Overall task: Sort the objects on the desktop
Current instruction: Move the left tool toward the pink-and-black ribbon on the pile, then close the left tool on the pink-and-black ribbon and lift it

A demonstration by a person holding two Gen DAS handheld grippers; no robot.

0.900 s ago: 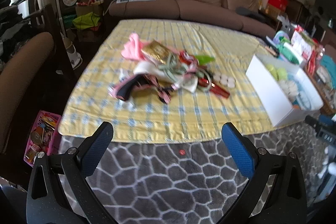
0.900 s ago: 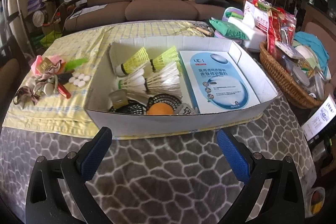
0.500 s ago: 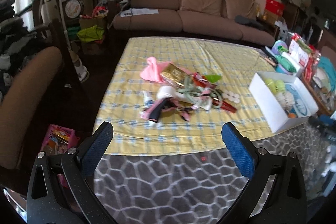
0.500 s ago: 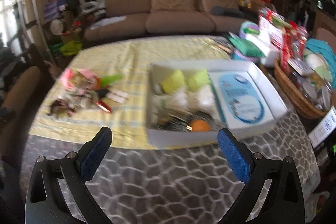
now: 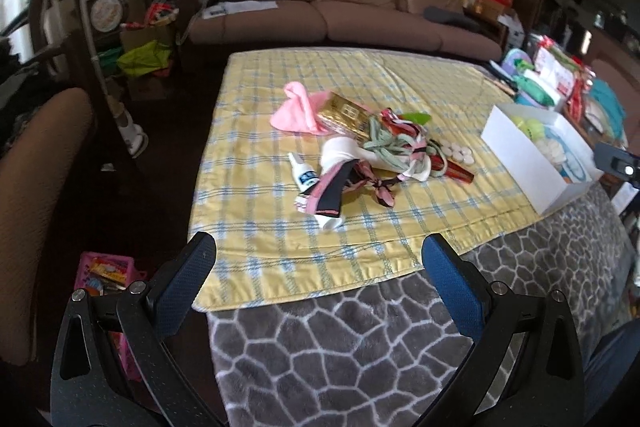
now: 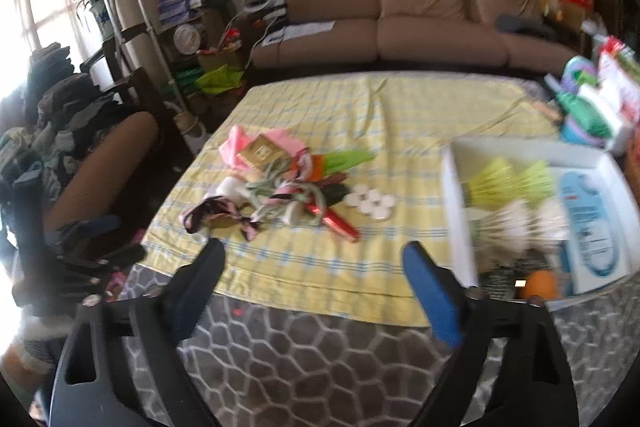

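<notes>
A heap of small things lies mid-table on the yellow checked cloth: a pink cloth, a gold box, a small white bottle, a black-and-pink ribbon, green bands, white discs and a red tube. The white box stands to its right and holds yellow shuttlecocks, an orange ball and a blue-white packet. My left gripper hangs open and empty above the cloth's near edge. My right gripper is open and empty, with the heap beyond it.
A grey patterned mat covers the table's near end. A brown chair and a pink basket on the floor are at the left. Packets and bags crowd the right side. A brown sofa stands behind.
Both grippers have pulled back and up from the table. The right wrist view has swung left from the white box toward the heap, and its jaws stand a little narrower. The left jaws stay wide.
</notes>
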